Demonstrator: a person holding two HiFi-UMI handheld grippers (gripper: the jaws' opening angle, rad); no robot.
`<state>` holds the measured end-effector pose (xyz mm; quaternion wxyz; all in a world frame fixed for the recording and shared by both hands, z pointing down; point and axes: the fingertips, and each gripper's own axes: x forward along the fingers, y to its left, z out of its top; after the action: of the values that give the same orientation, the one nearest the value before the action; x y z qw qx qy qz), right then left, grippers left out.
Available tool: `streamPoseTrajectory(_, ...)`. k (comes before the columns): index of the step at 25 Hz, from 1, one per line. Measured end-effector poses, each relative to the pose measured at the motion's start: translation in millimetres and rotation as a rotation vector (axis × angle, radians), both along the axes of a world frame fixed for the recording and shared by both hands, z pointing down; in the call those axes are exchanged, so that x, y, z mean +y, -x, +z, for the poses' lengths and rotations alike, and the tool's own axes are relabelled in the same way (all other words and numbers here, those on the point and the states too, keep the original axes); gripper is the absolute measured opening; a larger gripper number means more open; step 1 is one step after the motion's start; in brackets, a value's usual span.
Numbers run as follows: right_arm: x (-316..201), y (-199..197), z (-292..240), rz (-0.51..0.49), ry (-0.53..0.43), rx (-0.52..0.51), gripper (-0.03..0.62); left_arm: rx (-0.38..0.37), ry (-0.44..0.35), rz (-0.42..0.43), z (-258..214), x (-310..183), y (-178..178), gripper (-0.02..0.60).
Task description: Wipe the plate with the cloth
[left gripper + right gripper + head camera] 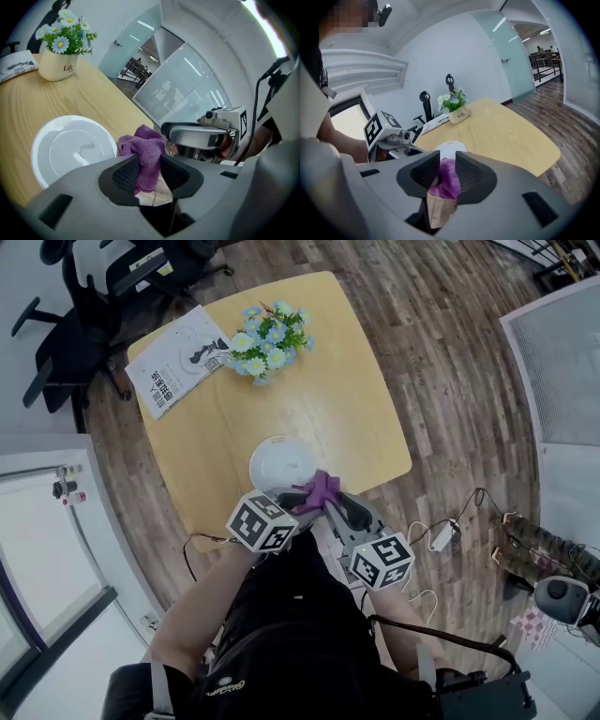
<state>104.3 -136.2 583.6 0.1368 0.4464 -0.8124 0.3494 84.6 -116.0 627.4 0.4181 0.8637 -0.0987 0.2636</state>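
With your left tool [149, 171] and right tool [445, 171] both clamped on the cloth [322, 489] just beside the plate [279, 461] — wiping not begun — lower it onto the plate.

Light wooden desk [347, 399], rounded corners, on plank floor [450, 352]. On desk: white plate [281, 462] lying flat near person's edge, right way up. Far side: pot of blue and white flowers [269, 337], upright, well apart from plate. Far left corner: printed booklet [178, 360], flat, just beside pot, reaching desk edge.
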Motion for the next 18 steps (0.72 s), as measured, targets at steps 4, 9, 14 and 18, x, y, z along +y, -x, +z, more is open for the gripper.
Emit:
streamPoseTrajectory(4,-12.1,-4.4,-22.6,0.015,-0.059,0.002,0.104,0.046,0.023,-0.007,-14.3,14.1,4.9,0.137)
streamPoseTrajectory(9,-30.2,-12.3,-67.7,0.024,-0.156,0.01,0.104,0.087,-0.032,-0.077,-59.4,1.5,23.5,0.137)
streamPoseTrajectory(14,-41.3,-5.7,-115.0,0.009,-0.261,0.007,0.104,0.127,-0.1,-0.168,-108.1,-21.8,47.7,0.137)
streamPoseTrajectory(18,-50.6,-2.1,-153.8,0.007,-0.346,-0.001,0.104,0.123,-0.237,-0.241,-148.4,-46.6,63.8,0.137)
